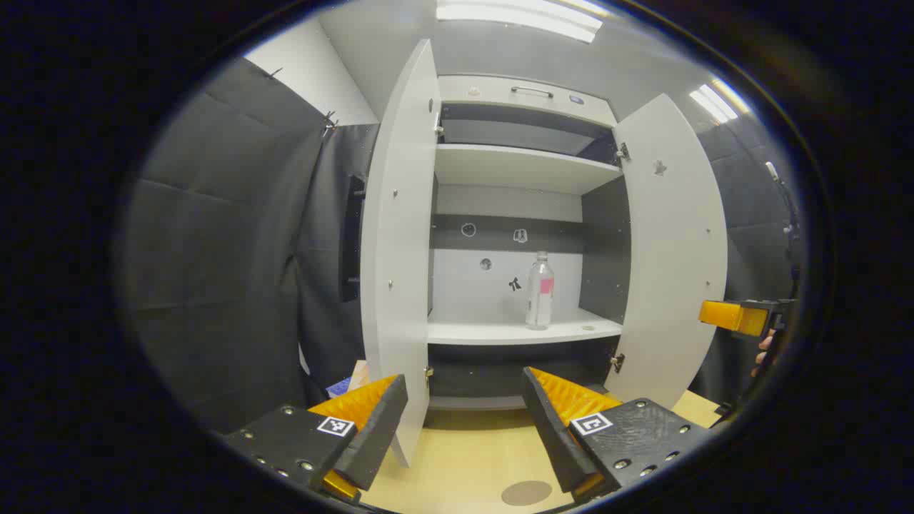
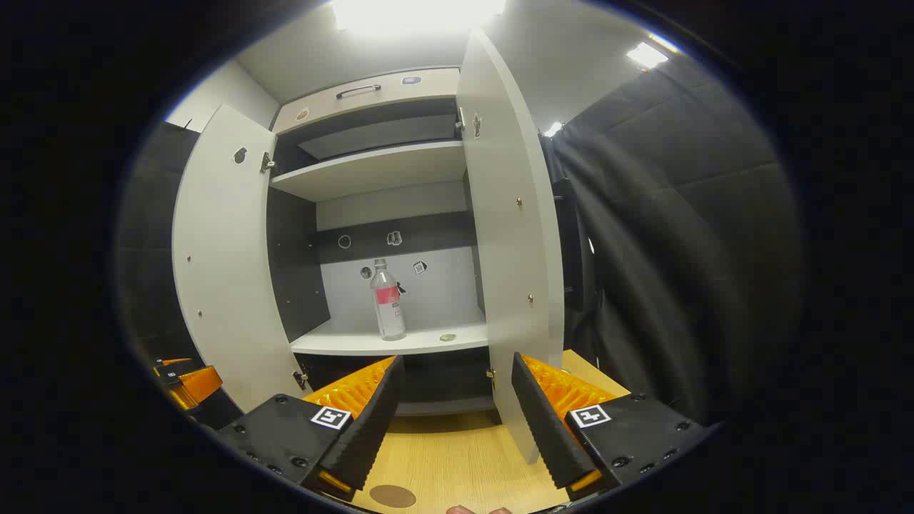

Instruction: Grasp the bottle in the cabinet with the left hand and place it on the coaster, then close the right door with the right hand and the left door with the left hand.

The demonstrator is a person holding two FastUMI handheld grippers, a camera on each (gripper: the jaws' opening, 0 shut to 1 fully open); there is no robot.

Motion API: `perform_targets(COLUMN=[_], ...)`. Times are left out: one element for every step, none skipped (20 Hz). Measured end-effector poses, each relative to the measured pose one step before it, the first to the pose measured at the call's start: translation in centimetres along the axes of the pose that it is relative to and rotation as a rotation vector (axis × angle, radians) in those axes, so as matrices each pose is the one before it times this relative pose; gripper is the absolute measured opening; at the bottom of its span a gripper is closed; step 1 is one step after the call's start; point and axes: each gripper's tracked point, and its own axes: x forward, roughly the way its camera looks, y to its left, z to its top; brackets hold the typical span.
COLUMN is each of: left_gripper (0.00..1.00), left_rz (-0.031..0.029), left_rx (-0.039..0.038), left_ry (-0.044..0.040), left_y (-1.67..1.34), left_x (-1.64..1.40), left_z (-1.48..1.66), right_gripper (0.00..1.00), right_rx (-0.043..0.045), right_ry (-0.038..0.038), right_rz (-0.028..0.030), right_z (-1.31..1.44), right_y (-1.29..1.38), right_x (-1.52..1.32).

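A clear bottle (image 1: 540,290) with a pink label stands upright on the cabinet's lower shelf (image 1: 500,333); the right gripper view has the bottle (image 2: 388,300) too. Both white doors stand wide open: the left door (image 1: 396,235) and the right door (image 1: 671,243). A round brown coaster (image 1: 526,492) lies on the wooden table just below my fingers, and shows as the coaster (image 2: 392,495) in the right gripper view. My left gripper (image 1: 464,421) is open, well in front of the cabinet. My right gripper (image 2: 457,421) is open too, empty, facing the shelf.
The wooden table (image 1: 464,457) runs under the cabinet. An upper shelf (image 1: 514,168) is bare. Black cloth walls close in on both sides. The other gripper (image 1: 739,316) and a hand show at the far right of the left gripper view.
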Motion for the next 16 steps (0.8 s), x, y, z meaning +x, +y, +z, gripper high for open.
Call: perform_targets(left_gripper=[0.94,0.94,0.94,1.0,1.0,0.94,0.94,0.94,1.0,1.0,0.94,0.94,0.94,0.94,0.94,0.94], left_rz=[0.00135,0.00369,0.00459,0.0053,0.00139,0.00091,0.00357,0.00337,0.00218,0.00196,0.00088,-0.00134,-0.00309,-0.00268,-0.00159,-0.00163], left_rx=[-0.00054,0.00045,0.00057,-0.00119,-0.00311,-0.00214,0.00014,0.00111,-0.00021,-0.00243,-0.00439,-0.00517,-0.00368,-0.00048,0.00195,0.00254], left_ry=[0.00217,-0.0003,-0.00026,0.00037,-0.00042,-0.00203,-0.00225,-0.00172,-0.00135,-0.00116,0.00043,0.00063,0.00151,-0.00025,-0.00152,-0.00087], left_y=[0.044,0.078,0.12,0.061,0.042,-0.033,0.074,0.089,0.018,-0.017,0.009,-0.128,-0.078,-0.045,-0.047,-0.133], left_x=[0.011,-0.075,-0.018,-0.052,-0.107,-0.09,-0.01,-0.142,-0.133,-0.089,-0.05,-0.082,-0.009,0.041,-0.009,0.098], left_z=[-0.127,0.019,-0.112,0.027,-0.047,0.077,0.067,-0.024,-0.066,-0.006,-0.1,-0.006,-0.164,-0.026,0.052,0.025], right_gripper=[0.95,0.95,0.95,0.95,0.95,0.95,0.95,0.95,0.96,0.96,0.95,0.92,0.92,0.92,0.95,0.92], right_rx=[0.00005,-0.00011,0.00073,0.00244,0.00326,0.00183,0.00069,-0.00029,-0.00011,-0.0002,-0.00119,-0.00312,-0.00571,-0.00621,-0.00415,-0.00115], right_ry=[0.00165,-0.00045,-0.00209,0.00059,0.00242,0.00174,0.00051,0.002,0.00122,0.00015,-0.00116,-0.00245,-0.00177,-0.00207,-0.00314,-0.00248], right_rz=[-0.00041,-0.0024,-0.00214,-0.00183,-0.00051,-0.00078,0.00016,0.00056,0.00058,0.00119,0.00032,-0.00045,-0.00161,-0.00135,-0.00144,-0.00101], right_z=[-0.169,-0.069,-0.018,-0.008,-0.023,-0.099,0.021,-0.055,0.082,-0.028,0.073,-0.01,0.046,0.053,0.126,0.044], right_y=[-0.047,-0.121,-0.086,-0.069,-0.04,-0.158,-0.09,-0.042,-0.039,-0.028,-0.034,0.02,-0.058,-0.04,-0.08,-0.109], right_x=[-0.015,-0.013,-0.044,-0.046,-0.056,0.073,0.034,-0.006,-0.024,-0.003,0.03,-0.033,-0.04,-0.004,-0.046,-0.082])
